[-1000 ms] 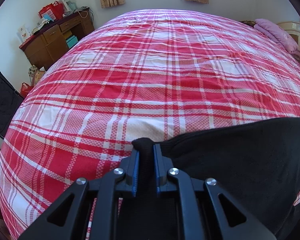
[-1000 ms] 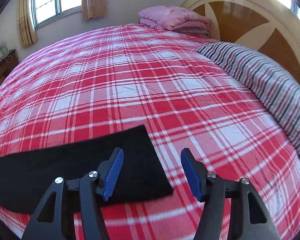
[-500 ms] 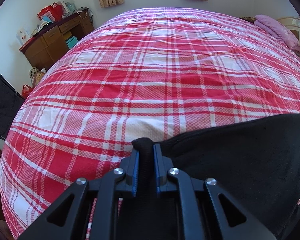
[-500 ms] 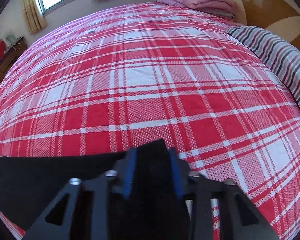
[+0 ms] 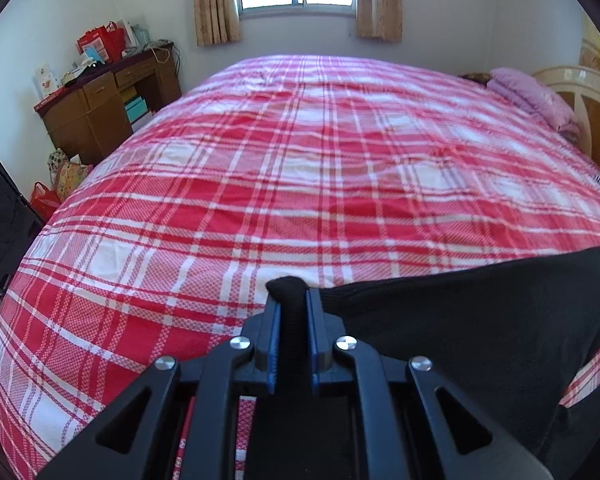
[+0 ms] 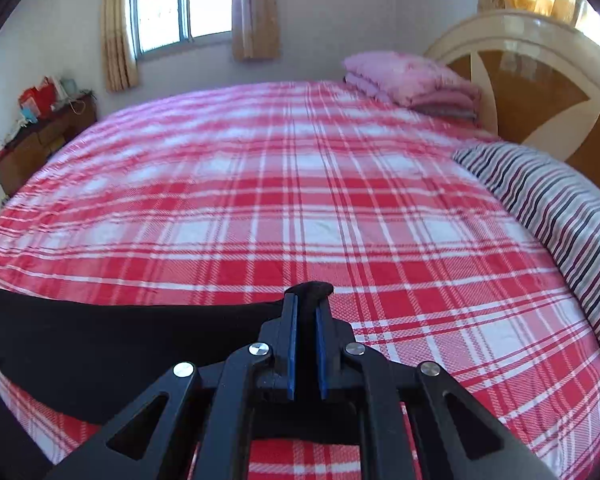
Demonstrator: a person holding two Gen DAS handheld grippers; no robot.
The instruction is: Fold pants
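Observation:
The black pants (image 5: 460, 320) are stretched between my two grippers above the near part of the red plaid bed (image 5: 300, 168). My left gripper (image 5: 293, 300) is shut on a bunched corner of the pants, and the cloth runs off to the right. My right gripper (image 6: 306, 304) is shut on the other corner of the pants (image 6: 100, 340), and the cloth runs off to the left. Both held corners are lifted off the bed (image 6: 300, 184).
A striped pillow (image 6: 548, 208) lies at the right by the headboard (image 6: 540, 80). Folded pink bedding (image 6: 412, 84) sits at the far right corner. A cluttered wooden desk (image 5: 108, 104) stands left of the bed, with bags (image 5: 60, 184) on the floor.
My right gripper came down over the pants' corner, shut on it and lifted it. My left gripper stayed shut on its corner and rose, tilting up towards the window.

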